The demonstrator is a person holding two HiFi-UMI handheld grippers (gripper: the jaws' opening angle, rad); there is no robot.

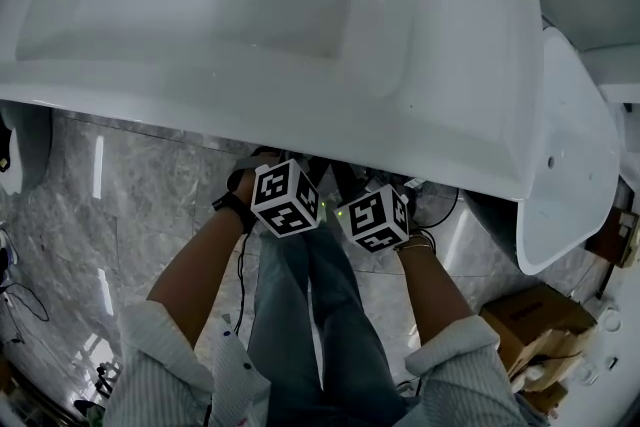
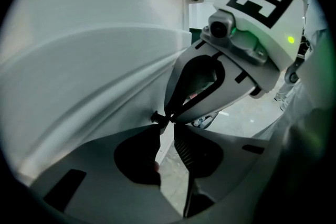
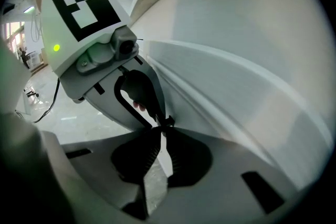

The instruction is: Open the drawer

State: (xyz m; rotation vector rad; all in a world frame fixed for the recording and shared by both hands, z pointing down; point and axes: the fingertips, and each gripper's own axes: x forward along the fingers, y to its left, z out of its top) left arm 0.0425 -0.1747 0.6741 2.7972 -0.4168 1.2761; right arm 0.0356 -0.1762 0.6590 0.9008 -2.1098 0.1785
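Observation:
A white basin (image 1: 440,115) overhangs both grippers, so the head view shows only their marker cubes, the left one (image 1: 287,198) and the right one (image 1: 375,219). The white curved front (image 2: 89,76) below the basin fills the left gripper view and lies at the right of the right gripper view (image 3: 236,92). I see no drawer seam or handle. My left gripper (image 2: 164,122) is shut, its tips at the edge of that front. My right gripper (image 3: 160,132) is shut too. The two point at each other, tips almost touching.
A white fixture (image 1: 570,155) stands right of the basin, with a cardboard box (image 1: 530,315) on the floor in front of it. Cables (image 1: 20,295) lie on the grey marble floor (image 1: 130,205) at the left. The person's legs (image 1: 310,315) are directly below the grippers.

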